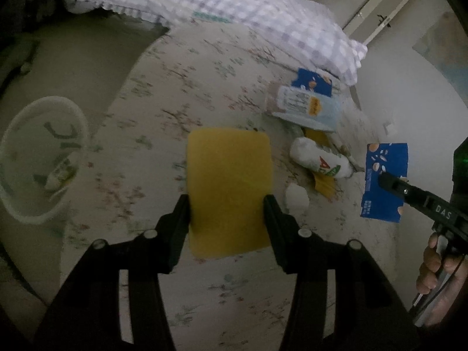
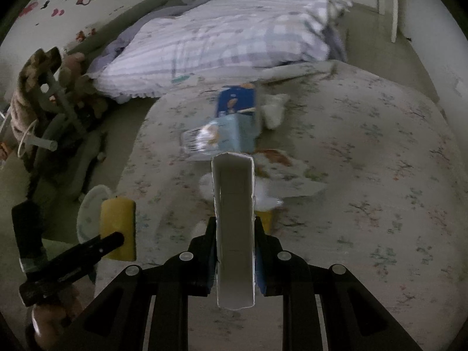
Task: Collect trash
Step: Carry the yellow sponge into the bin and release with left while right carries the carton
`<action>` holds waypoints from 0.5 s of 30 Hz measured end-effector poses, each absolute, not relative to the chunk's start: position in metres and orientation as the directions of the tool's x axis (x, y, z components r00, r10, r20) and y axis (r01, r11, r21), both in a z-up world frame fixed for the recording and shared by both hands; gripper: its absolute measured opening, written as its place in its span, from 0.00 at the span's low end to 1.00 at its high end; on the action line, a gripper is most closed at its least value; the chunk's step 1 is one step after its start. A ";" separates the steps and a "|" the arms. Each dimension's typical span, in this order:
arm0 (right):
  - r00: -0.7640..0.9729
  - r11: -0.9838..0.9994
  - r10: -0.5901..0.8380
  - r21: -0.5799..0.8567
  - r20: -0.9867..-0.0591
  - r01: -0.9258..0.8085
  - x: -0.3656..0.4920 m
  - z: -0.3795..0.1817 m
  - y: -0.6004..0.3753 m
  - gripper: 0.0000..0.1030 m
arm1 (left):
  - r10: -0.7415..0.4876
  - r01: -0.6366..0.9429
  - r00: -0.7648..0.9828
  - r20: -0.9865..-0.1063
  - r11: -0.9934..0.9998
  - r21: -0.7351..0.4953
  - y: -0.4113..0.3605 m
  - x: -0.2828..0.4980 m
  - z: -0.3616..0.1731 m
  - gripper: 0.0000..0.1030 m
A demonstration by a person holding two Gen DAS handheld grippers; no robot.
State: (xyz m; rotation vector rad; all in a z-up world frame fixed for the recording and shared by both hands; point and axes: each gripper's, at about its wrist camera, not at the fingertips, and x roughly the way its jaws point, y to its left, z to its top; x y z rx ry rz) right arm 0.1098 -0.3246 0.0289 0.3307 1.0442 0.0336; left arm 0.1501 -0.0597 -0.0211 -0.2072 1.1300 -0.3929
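Closest in, the left gripper (image 1: 228, 204) has its jaws set partway in and clamped on both long edges of a yellow card (image 1: 229, 190), held flat and clear above the flowered bedspread (image 1: 163, 93) — a grip by the edges so the sheet does not fold, I'd say. Over on the right, the right gripper (image 2: 235, 234) is squeezed to its narrowest on a blue carton piece (image 2: 234, 234), pinching the flattened box so its white inside faces the camera; from the left wrist view the same piece hangs blue-side out, off the bed's edge.

Both hands loaded, then, and both pieces lifted off the bedding, which reads as ready to carry.

A little further on, more trash waits on the bedspread: a white bottle (image 1: 320, 159) on its side, a pale blue carton (image 1: 307, 108) behind it, another blue scrap (image 1: 313, 82) by the checked pillow (image 1: 234, 8).

Down left on the floor sits the white bin (image 1: 44, 158), already holding some scraps — the likely drop point.
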 end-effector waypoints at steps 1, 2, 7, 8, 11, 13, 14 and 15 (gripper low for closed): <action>0.508 0.951 0.187 0.285 -0.841 0.121 0.112 0.030 -0.319 0.21 | -0.402 0.196 0.376 -0.835 0.915 -0.353 -0.055 0.150 -0.019 0.50; 0.509 0.952 0.193 0.286 -0.839 0.111 0.115 0.031 -0.313 0.21 | -0.397 0.193 0.383 -0.834 0.917 -0.349 -0.050 0.149 -0.018 0.50; 0.506 0.954 0.222 0.294 -0.833 0.064 0.125 0.032 -0.282 0.21 | -0.371 0.162 0.421 -0.828 0.929 -0.334 -0.020 0.148 -0.011 0.50; 0.506 0.954 0.228 0.294 -0.832 0.054 0.128 0.032 -0.275 0.21 | -0.364 0.152 0.428 -0.827 0.931 -0.331 -0.012 0.147 -0.010 0.50; 0.504 0.955 0.241 0.294 -0.829 0.026 0.134 0.031 -0.255 0.21 | -0.349 0.133 0.442 -0.826 0.936 -0.325 0.003 0.147 -0.008 0.50; 0.501 0.956 0.250 0.295 -0.828 0.010 0.138 0.029 -0.243 0.21 | -0.333 0.118 0.453 -0.827 0.942 -0.315 0.013 0.146 -0.008 0.50; 0.500 0.956 0.255 0.295 -0.828 0.000 0.140 0.029 -0.236 0.21 | -0.325 0.108 0.459 -0.827 0.944 -0.311 0.020 0.146 -0.008 0.50; 0.499 0.956 0.258 0.294 -0.827 -0.008 0.142 0.028 -0.229 0.21 | -0.318 0.100 0.463 -0.827 0.946 -0.307 0.026 0.146 -0.008 0.51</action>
